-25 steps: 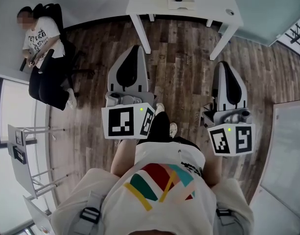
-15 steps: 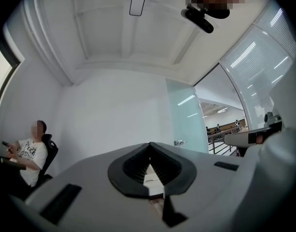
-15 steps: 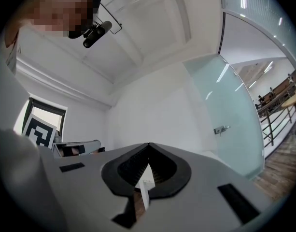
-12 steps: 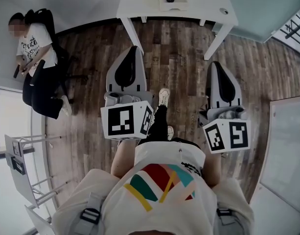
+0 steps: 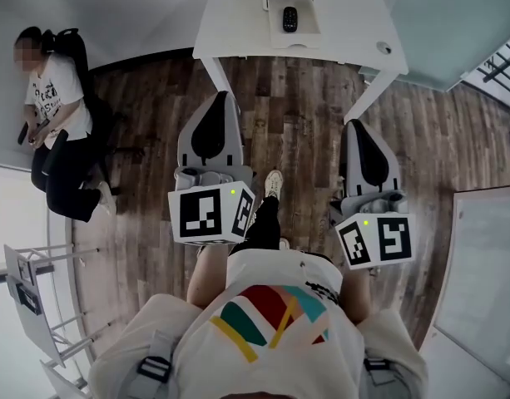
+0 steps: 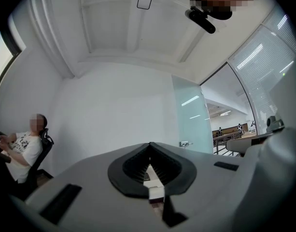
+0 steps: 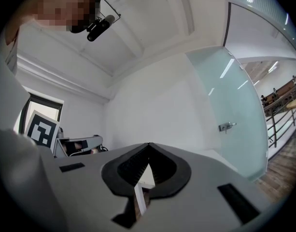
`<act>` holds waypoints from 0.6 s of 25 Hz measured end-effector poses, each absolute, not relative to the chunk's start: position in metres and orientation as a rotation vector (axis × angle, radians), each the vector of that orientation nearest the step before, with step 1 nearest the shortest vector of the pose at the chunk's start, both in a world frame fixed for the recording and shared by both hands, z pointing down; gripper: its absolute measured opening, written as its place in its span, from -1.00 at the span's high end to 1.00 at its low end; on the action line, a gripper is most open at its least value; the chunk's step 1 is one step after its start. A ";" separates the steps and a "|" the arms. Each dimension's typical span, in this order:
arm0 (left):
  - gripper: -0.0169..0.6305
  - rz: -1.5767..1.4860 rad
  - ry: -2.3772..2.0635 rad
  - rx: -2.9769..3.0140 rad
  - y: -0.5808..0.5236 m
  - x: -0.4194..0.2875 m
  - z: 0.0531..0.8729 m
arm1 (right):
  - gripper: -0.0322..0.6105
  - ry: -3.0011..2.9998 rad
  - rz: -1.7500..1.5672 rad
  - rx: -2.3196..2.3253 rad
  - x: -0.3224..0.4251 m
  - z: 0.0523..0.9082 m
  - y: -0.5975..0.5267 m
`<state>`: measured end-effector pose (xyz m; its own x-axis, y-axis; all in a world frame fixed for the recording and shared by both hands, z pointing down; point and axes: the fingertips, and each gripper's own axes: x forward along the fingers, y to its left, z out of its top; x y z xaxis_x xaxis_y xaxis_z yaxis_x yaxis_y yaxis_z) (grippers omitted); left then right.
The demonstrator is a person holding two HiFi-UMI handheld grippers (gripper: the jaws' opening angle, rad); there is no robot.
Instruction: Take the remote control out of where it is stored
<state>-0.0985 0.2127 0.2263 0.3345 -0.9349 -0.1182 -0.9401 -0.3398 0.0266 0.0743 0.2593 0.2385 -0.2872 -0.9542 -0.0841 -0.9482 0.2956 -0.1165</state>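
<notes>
A black remote control (image 5: pixel 289 18) lies in a white open drawer (image 5: pixel 272 22) on top of a white table (image 5: pixel 234 23), at the far end of the head view. Both grippers are held over the wooden floor, well short of the table and pointing toward it. My left gripper (image 5: pixel 224 98) has its jaws together with nothing between them, and its tips (image 6: pixel 149 145) meet in the left gripper view. My right gripper (image 5: pixel 354 125) is likewise shut and empty, its tips (image 7: pixel 148 145) touching. The remote is too small to make out in either gripper view.
A person (image 5: pixel 48 106) sits on a chair by the wall at the left. The table legs (image 5: pixel 215 71) stand ahead of the grippers. A glass partition with a door handle (image 7: pixel 226 126) is at the right, a white board (image 5: pixel 487 264) at the lower right, and folded stands (image 5: pixel 30 281) at the lower left.
Both grippers have moved forward toward the table, which now shows lower and larger in the head view. The jaws stayed together.
</notes>
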 end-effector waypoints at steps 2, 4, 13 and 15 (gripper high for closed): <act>0.93 0.172 1.773 -2.536 0.190 -0.095 0.226 | 0.90 2.412 -0.067 -1.801 0.078 0.237 0.237; 0.93 0.160 1.770 -2.550 0.167 -0.093 0.226 | 0.90 2.413 -0.079 -1.814 0.080 0.235 0.215; 0.93 0.154 1.807 -2.572 0.061 -0.103 0.226 | 0.90 2.412 -0.125 -1.855 0.081 0.234 0.116; 0.93 0.142 1.801 -2.578 0.040 -0.103 0.228 | 0.90 2.407 -0.129 -1.867 0.082 0.234 0.095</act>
